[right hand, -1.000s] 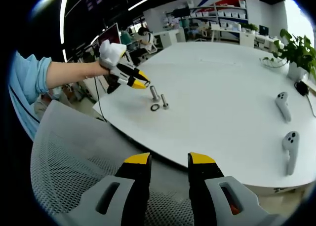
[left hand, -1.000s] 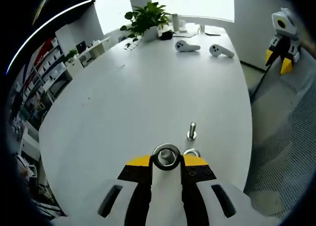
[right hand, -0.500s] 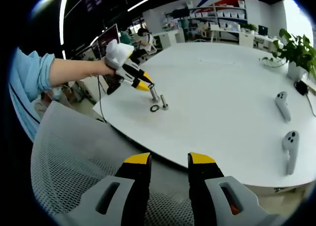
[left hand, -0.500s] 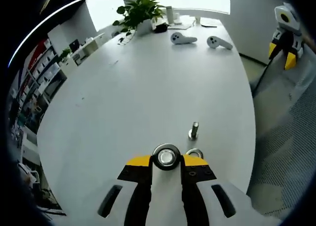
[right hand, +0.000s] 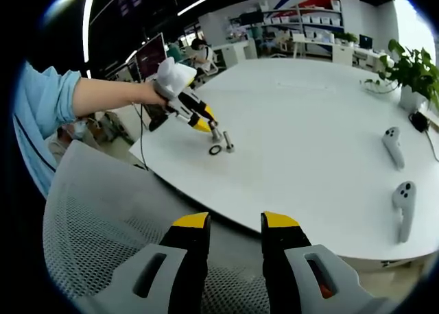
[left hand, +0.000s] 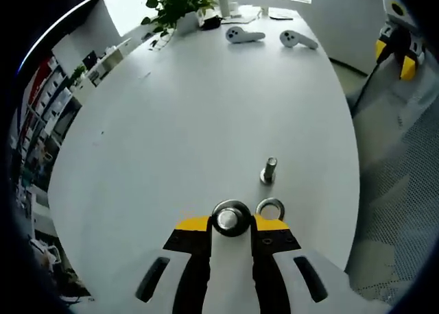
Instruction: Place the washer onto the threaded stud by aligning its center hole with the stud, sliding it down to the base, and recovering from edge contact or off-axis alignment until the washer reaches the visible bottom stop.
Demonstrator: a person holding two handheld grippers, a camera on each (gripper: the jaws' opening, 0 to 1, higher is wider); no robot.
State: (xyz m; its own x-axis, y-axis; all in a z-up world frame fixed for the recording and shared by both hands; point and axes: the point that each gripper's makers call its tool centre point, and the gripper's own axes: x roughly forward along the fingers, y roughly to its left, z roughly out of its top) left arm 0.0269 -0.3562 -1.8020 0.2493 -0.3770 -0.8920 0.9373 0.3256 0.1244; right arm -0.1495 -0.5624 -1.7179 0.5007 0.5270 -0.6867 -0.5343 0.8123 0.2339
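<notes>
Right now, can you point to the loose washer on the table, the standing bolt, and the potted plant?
loose washer [left hand: 270, 207], left gripper view, on its metal ring.
standing bolt [left hand: 268, 170], left gripper view, on its upright shank.
potted plant [left hand: 173, 2], left gripper view, on its green leaves.

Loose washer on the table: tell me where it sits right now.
In the left gripper view the loose washer lies flat on the white table, just right of the left gripper, near the upright stud.
</notes>
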